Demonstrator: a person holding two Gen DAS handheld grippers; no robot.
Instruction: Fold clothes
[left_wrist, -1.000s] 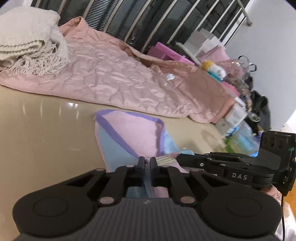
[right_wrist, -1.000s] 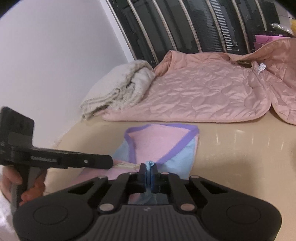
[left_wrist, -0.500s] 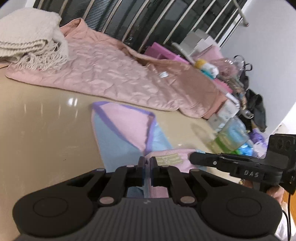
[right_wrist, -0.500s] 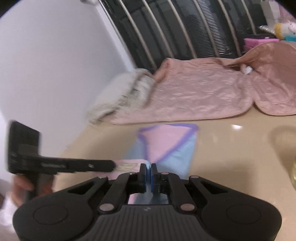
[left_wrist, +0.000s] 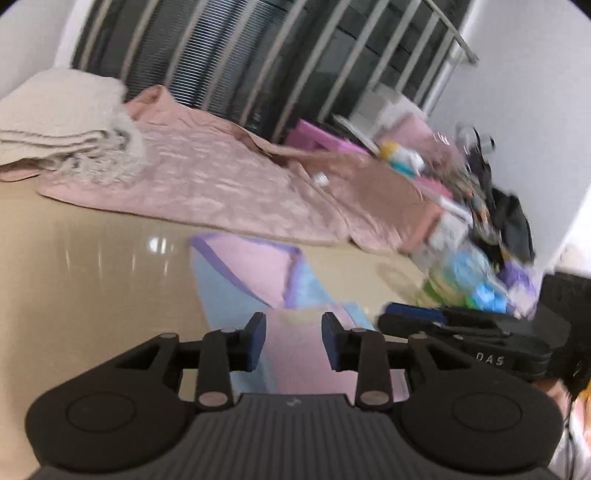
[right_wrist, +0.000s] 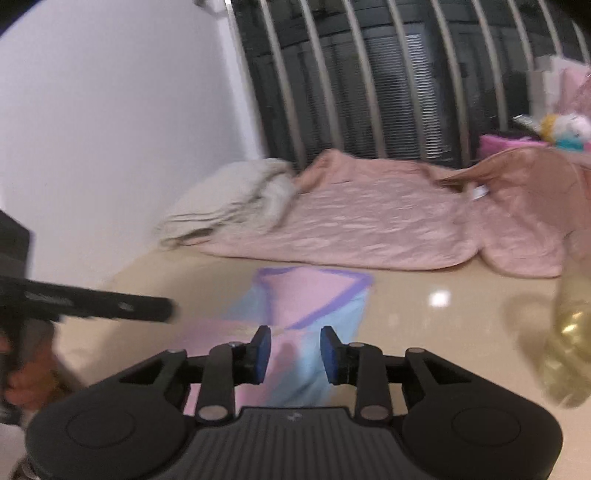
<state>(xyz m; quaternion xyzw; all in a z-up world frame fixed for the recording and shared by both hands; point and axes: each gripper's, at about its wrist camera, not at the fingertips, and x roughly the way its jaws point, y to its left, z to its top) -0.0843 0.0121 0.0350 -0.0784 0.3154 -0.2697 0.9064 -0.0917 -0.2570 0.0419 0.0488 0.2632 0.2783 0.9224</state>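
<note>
A small pink and light-blue garment with purple trim (left_wrist: 258, 273) lies partly folded on the glossy beige table; it also shows in the right wrist view (right_wrist: 314, 295). My left gripper (left_wrist: 293, 341) is open and empty, just above the garment's near pink edge. My right gripper (right_wrist: 295, 354) is open and empty, above the near blue part. The right gripper also shows at the right of the left wrist view (left_wrist: 461, 332), and the left gripper at the left of the right wrist view (right_wrist: 110, 306). Both views are blurred by motion.
A pink quilted blanket (left_wrist: 229, 184) lies across the back of the table (left_wrist: 81, 280), with a folded cream throw (left_wrist: 62, 129) at its left end. Boxes, toys and bags (left_wrist: 472, 221) pile at the right. A yellowish translucent object (right_wrist: 569, 332) stands at the right.
Both grippers were shut on the garment's near edge; now both have opened and let it go. The garment lies on the table. Both cameras have tilted up slightly.
</note>
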